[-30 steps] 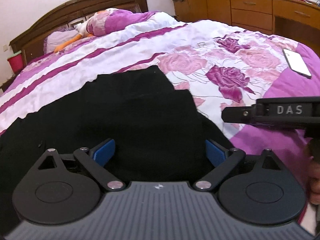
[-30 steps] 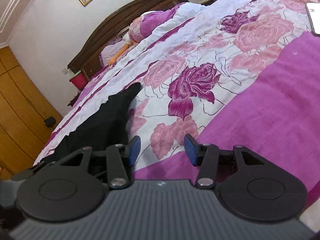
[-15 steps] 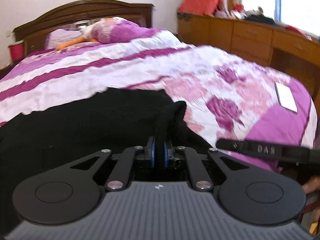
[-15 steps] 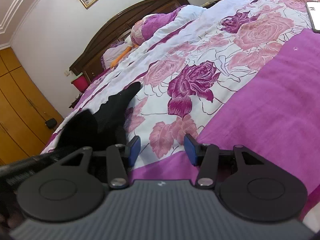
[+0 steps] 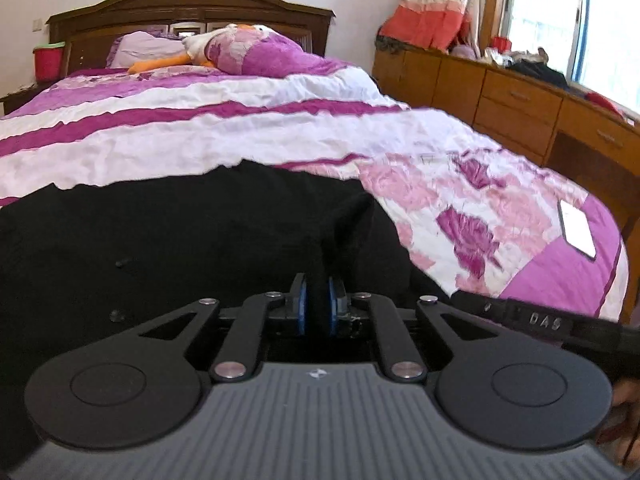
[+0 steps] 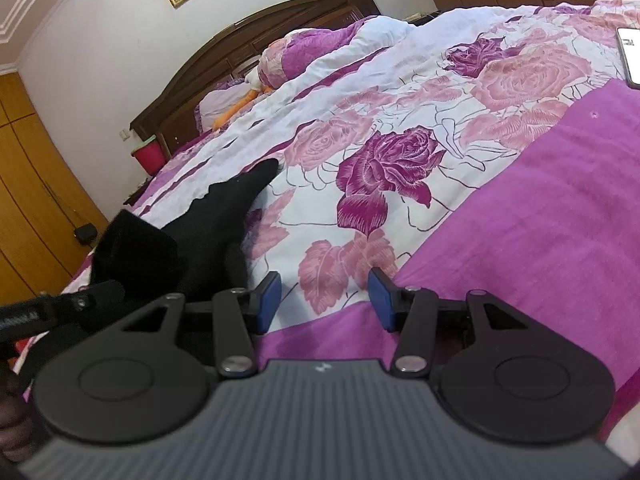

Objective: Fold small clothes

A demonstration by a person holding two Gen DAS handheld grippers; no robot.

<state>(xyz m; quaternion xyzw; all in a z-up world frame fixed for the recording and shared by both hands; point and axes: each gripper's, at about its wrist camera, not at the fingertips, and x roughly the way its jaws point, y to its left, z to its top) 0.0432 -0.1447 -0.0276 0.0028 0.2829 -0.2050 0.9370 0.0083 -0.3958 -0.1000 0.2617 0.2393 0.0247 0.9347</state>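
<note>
Left gripper [image 5: 317, 307]: jaws clamped on a raised fold of the black fabric garment [image 5: 160, 248]. Right gripper [image 6: 324, 300]: half open, empty, over the floral purple bedspread [image 6: 500, 216].

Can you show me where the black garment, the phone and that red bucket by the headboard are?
black garment [image 5: 160, 248]: left wrist view, its flat middle on the bed.
phone [image 5: 577, 229]: left wrist view, centre of its face.
red bucket [image 5: 49, 63]: left wrist view, its side wall.
</note>
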